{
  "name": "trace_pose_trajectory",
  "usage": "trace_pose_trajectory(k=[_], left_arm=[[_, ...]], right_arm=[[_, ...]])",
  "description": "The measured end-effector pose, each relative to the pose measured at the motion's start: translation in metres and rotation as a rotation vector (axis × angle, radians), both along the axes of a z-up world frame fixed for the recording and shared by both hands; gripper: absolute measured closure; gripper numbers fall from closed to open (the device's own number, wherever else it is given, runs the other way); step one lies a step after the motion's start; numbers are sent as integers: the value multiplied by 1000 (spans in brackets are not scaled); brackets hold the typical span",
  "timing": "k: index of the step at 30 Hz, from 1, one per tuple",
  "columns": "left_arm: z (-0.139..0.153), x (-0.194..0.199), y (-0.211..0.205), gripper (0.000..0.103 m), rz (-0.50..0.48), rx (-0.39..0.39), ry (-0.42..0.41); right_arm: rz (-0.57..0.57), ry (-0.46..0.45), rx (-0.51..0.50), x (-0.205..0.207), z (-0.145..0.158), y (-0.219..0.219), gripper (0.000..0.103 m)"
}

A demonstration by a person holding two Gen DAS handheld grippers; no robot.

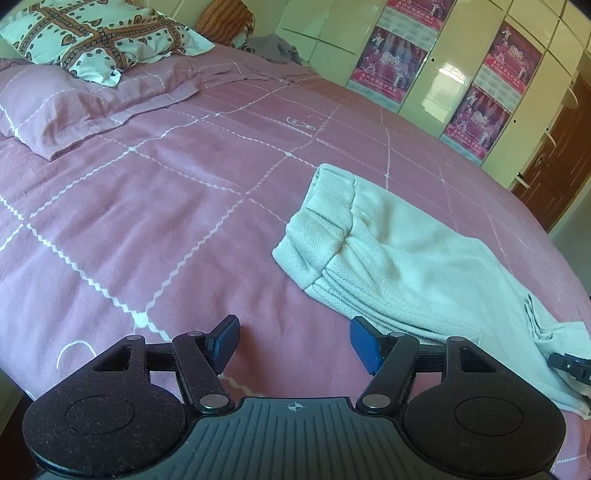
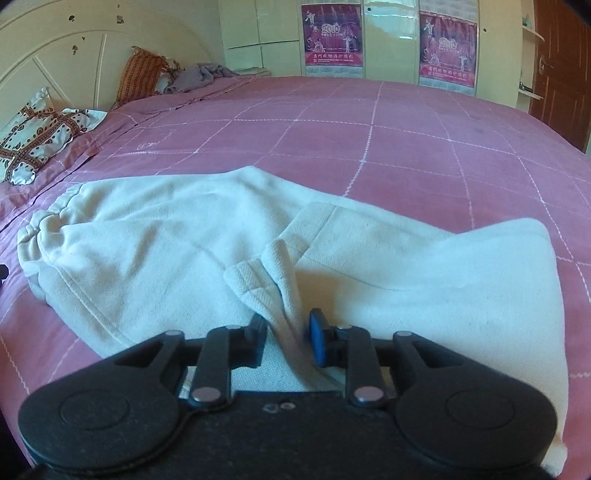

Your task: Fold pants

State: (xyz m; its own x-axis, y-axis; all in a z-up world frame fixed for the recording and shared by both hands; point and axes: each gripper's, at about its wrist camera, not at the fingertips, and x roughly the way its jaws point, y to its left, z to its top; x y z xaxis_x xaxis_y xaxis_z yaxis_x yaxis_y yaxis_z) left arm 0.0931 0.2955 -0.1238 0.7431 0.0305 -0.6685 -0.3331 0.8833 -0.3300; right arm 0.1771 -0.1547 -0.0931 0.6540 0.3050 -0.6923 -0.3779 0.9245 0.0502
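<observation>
Right gripper (image 2: 286, 341): jaws standing partly apart around a raised ridge of pale cloth, the blue pads (image 2: 318, 343) beside the fold without visibly pinching it.
Left gripper (image 1: 291, 341): hanging released over bare bedspread (image 1: 166, 206), nothing between its fingers.
Pants (image 2: 192, 236): lying folded across the pink checked bed, waistband to the left, just right of the left gripper.
Pillows (image 1: 92, 40): sitting at the far left.

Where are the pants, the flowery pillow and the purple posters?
pants (image 2: 155, 236), right wrist view, on the upper leg cloth.
flowery pillow (image 1: 99, 40), left wrist view, on its patterned middle.
purple posters (image 2: 331, 33), right wrist view, on the left poster's middle.
</observation>
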Motion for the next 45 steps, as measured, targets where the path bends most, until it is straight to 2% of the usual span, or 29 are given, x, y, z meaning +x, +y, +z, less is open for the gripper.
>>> trace_pose_trajectory(k=[2,6,8,10,12,14,18,21,22,23,27,30,31,32,33,34,35,36,37,38,39,40,41,42,45], left_arm=[[-3,-4,-3,37,1,-4,2],[-6,-9,-3,37,3,-18,-2],[-6,-9,-1,37,4,-26,-3],[-7,-8,0,37,6,-28,-3],[-7,-9,0,37,8,-30,-5],[-8,-10,0,37,8,-30,-6],[-8,-8,-3,37,5,-16,0],[-7,-7,-3,37,3,-10,8],[-6,-7,-4,37,3,-9,11],[-5,-8,-4,37,2,-9,13],[-2,-11,-5,37,6,1,21],[3,-13,-10,37,7,11,12],[6,-14,-13,37,3,17,5],[9,-14,-16,37,0,24,0],[13,-14,-19,37,0,34,-9],[17,-14,-23,37,-10,43,-25],[22,-13,-28,37,-21,48,-41],[26,-11,-33,37,-25,55,-53],[30,-10,-39,37,-29,58,-65],[34,-7,-47,38,-41,56,-78],[38,-4,-57,53,-64,57,-94],[42,0,-70,63,-96,62,-107],[46,6,-86,73,-134,69,-121],[50,11,-101,75,-170,74,-141],[60,33,-161,76,-292,75,-212]], right_arm=[[16,-28,-24,-8,-6,3,56],[62,-60,-75,-2,-8,15,55],[97,-82,-115,-1,-9,21,62],[144,-69,-142,1,-10,26,85],[183,-98,-160,-5,-6,28,85],[235,-160,-184,-22,4,27,86],[361,-217,-203,-58,11,32,85],[385,-198,-247,-66,-2,43,85],[379,-163,-264,-63,-10,46,79],[359,-129,-264,-59,-18,48,78],[282,-112,-162,-58,-16,43,72],[277,-130,-70,-68,-3,34,56],[278,-154,-50,-72,2,32,41],[280,-169,-36,-76,6,29,38],[279,-180,-22,-78,10,26,40],[268,-190,-9,-79,15,23,49],[250,-203,4,-80,19,18,63],[218,-218,19,-80,24,11,72],[168,-226,32,-78,29,2,85],[115,-231,41,-76,33,-10,85],[65,-239,47,-74,37,-22,84],[7,-248,55,-72,39,-38,87],[-44,-253,62,-71,41,-54,95],[-85,-254,63,-70,42,-67,98],[-188,-246,69,-70,37,-106,99]])
